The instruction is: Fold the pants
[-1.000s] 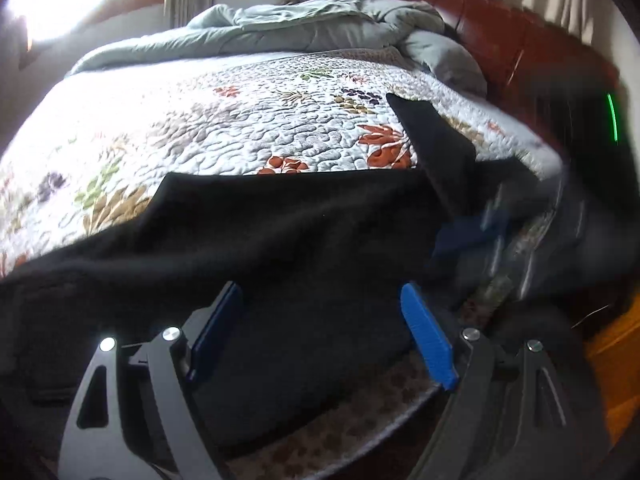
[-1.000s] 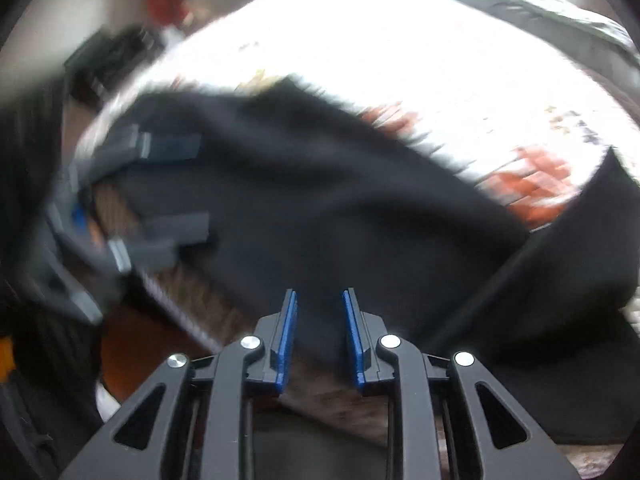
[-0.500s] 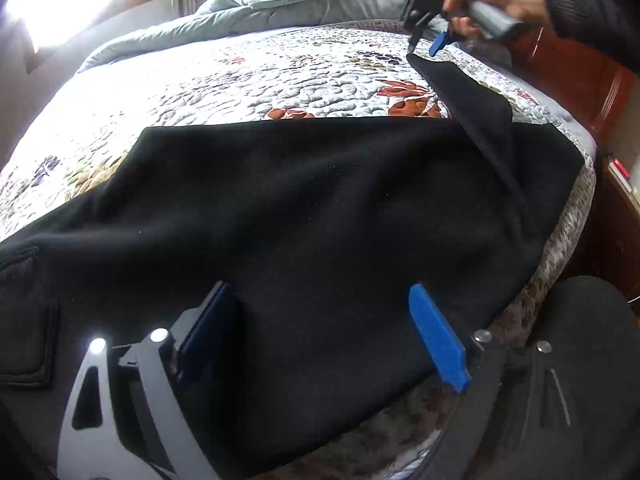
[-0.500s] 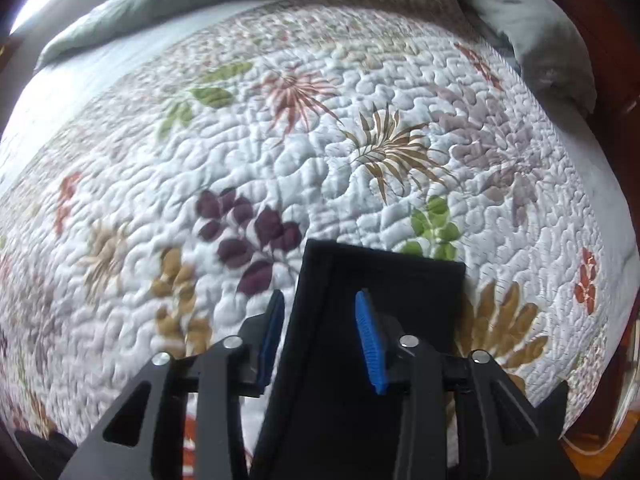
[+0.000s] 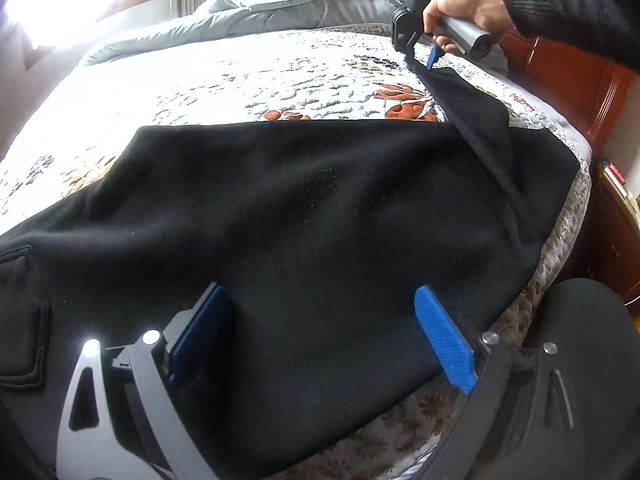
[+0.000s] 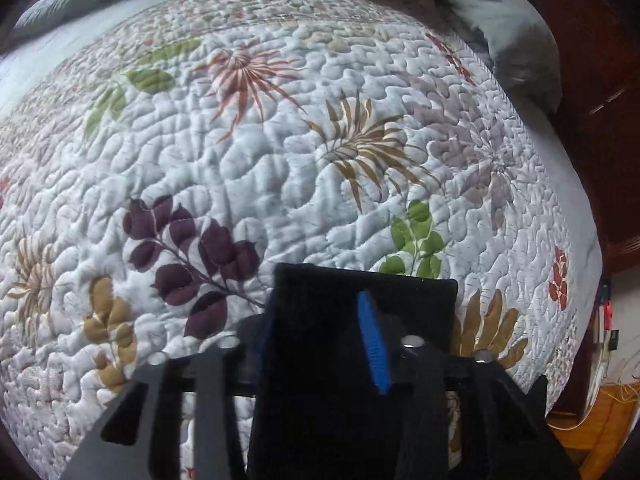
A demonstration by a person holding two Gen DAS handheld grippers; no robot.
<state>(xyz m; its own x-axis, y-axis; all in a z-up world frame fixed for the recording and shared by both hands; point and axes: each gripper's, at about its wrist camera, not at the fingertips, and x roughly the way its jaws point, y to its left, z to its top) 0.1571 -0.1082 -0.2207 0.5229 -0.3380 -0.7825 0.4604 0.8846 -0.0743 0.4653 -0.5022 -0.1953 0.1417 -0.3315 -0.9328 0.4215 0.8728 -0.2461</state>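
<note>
The pants (image 5: 320, 220) lie spread flat across the near part of the bed, the black cloth running along the bed's near edge with a patch pocket at the near left and 1 leg (image 6: 360, 304) angling away toward the far right corner by the headboard (image 5: 560, 64). What has just changed is at that leg end: 1 second ago the right gripper (image 5: 424, 54) was a blur beside the near right edge of the bed, and half a second ago it stood over the hem with its fingers apart on either side of the cloth. Now its jaws are closing with the leg end between them, and the cloth rises taut from the quilt (image 6: 280, 160) up to the blue pads, so it looks pinched rather than lying loose. The person's hand (image 5: 468, 8) grips the handle above it. The left gripper (image 5: 320, 332) has sunk toward the near edge and its fingers are opening to a wide spread, with nothing gripped, hovering over the seat of the pants. I judge that the stray leg is now caught and can be carried back over the other leg for the 1st fold, while the left side is free to pin or smooth the waist.
</note>
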